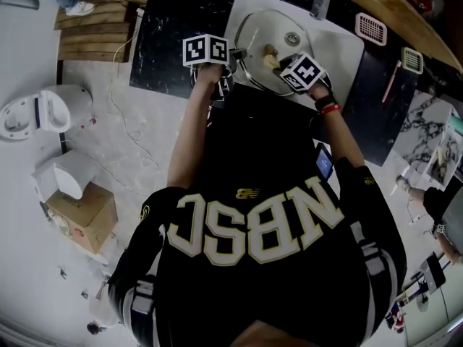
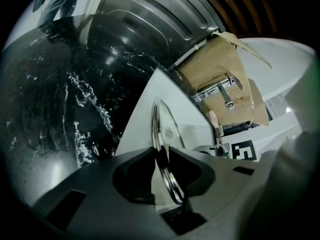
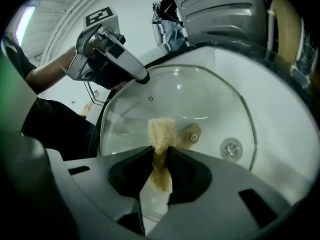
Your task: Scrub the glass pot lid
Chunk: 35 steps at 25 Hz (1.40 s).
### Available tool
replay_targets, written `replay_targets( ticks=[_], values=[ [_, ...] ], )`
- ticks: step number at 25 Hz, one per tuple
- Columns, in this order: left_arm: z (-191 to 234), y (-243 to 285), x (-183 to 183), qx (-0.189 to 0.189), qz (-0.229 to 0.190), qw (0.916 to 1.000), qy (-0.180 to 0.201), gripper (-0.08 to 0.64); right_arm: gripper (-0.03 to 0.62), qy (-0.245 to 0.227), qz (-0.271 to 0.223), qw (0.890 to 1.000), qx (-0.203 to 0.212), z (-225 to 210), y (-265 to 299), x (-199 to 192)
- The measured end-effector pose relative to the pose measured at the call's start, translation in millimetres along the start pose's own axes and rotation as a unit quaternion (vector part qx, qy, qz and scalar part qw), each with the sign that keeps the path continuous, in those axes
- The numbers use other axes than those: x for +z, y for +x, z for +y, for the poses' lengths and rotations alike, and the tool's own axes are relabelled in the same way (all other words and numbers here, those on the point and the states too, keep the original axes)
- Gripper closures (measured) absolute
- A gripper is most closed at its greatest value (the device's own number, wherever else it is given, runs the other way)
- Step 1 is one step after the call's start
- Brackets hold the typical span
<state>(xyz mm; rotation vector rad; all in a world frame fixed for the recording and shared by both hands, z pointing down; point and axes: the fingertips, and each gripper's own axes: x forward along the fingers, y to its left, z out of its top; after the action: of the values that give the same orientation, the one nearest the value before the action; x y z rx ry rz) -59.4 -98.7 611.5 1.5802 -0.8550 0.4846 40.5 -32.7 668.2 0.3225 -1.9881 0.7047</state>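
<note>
The glass pot lid was seen clear and smooth, its polished metal rim pinched between the matt dark plastic fingers of the left gripper. A coarse, fibrous tan scrub pad was gripped between the right gripper's fingers; beyond them a glossy white sink was shown.

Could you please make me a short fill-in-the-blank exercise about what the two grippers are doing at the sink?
1. The right gripper holds a tan scrubber to the glass ____.
2. The left gripper is shut on the lid's ____.
3. Below the lid is a white ____.

Missing words: lid; rim; sink.
</note>
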Motion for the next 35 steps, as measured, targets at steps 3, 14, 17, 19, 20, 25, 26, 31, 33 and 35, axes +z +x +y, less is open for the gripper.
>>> replay_targets(
  ticks=[3,14,17,19,20,25,26,31,33,35],
  values=[
    [0.5,0.3,0.6,0.0,0.0,1.0,0.0,0.46,0.502,-0.017,-0.017,1.0,0.004,-1.1,4.7,23.9],
    [0.5,0.0,0.0,-0.001,0.003,1.0,-0.003,0.46,0.505,0.001,-0.05,0.998,-0.025,-59.8,11.2,55.7],
    [0.6,-0.2,0.2,0.0,0.003,1.0,-0.005,0.46,0.505,0.004,-0.045,0.997,-0.056,-81.5,13.2,46.9],
    [0.7,0.2,0.0,0.0,0.004,1.0,-0.006,0.46,0.506,0.02,-0.045,0.996,-0.074,-97.4,12.6,37.6],
    [0.6,0.3,-0.3,0.0,0.004,1.0,-0.006,0.46,0.506,0.023,-0.04,0.995,-0.088,-105.7,11.7,30.7],
    [-2.2,0.0,-1.1,-0.007,0.007,1.0,0.0,0.46,0.505,0.033,0.025,0.988,-0.151,-129.6,1.8,-18.8],
    [-2.5,-0.7,-1.7,-0.009,0.007,0.9999,0.002,0.46,0.505,0.035,0.038,0.987,-0.155,-127.1,0.9,-27.7],
    [-1.7,-3.1,-1.7,-0.01,0.006,0.9999,0.003,0.459,0.505,0.042,0.038,0.989,-0.136,-89.0,1.2,-37.9],
    [-3.6,-2.3,-1.4,-0.014,0.005,0.9999,0.005,0.457,0.506,0.038,0.036,0.989,-0.136,-74.6,1.9,-35.2],
    [-4.1,-2.1,-2.0,-0.015,0.004,0.9999,0.005,0.456,0.508,0.047,0.046,0.991,-0.117,-52.8,6.3,-35.8]
  ],
)
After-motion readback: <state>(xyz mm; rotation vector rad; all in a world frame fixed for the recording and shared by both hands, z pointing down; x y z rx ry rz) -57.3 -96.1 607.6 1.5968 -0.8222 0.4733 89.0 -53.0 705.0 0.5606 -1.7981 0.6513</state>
